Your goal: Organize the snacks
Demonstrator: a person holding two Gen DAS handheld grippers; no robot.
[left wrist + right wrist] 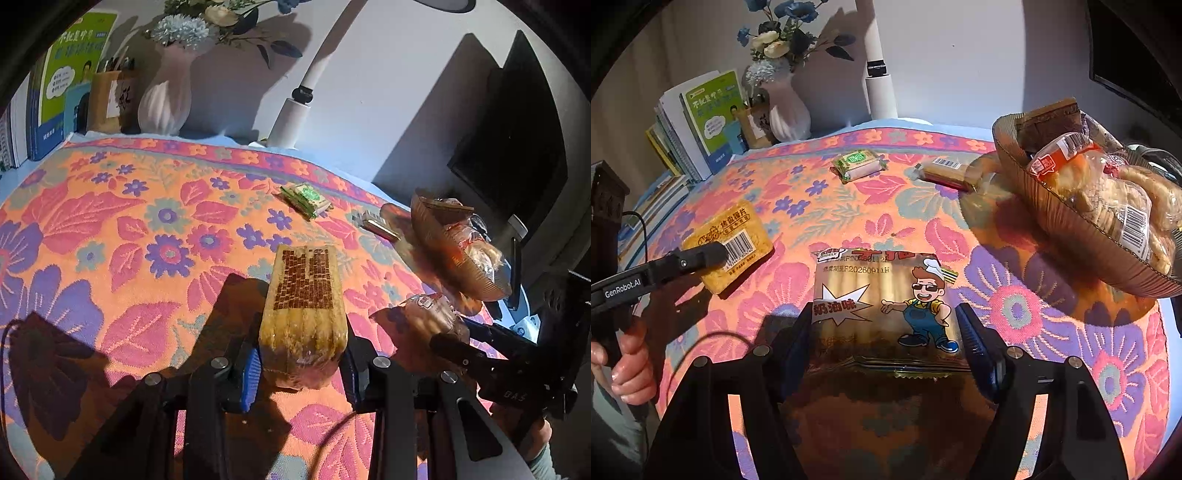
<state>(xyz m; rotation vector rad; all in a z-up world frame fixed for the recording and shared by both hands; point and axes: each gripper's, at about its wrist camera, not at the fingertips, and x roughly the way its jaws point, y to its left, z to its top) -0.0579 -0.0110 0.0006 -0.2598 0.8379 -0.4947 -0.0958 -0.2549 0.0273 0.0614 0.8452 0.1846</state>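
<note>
My left gripper (303, 326) is shut on a yellow pack of toast slices (303, 291), its blue pads pressing both long sides just above the floral cloth. The right wrist view shows this pack (738, 236) at the left, with one finger of the left gripper (716, 254) across its barcode. My right gripper (884, 314) is shut on a wide biscuit-stick pack (882, 295) with a cartoon chef, a finger against each side. A brown ribbed basket (1071, 236) holding several bagged snacks stands at the right, also seen as the basket (443, 240) in the left wrist view.
A green wafer pack (858, 164) and a brown bar pack (945, 171) lie on the cloth toward the back. Books (709, 114), a pen holder, a white vase (786, 110) and a lamp post (881, 88) line the back edge. A dark monitor (517, 147) stands at the right.
</note>
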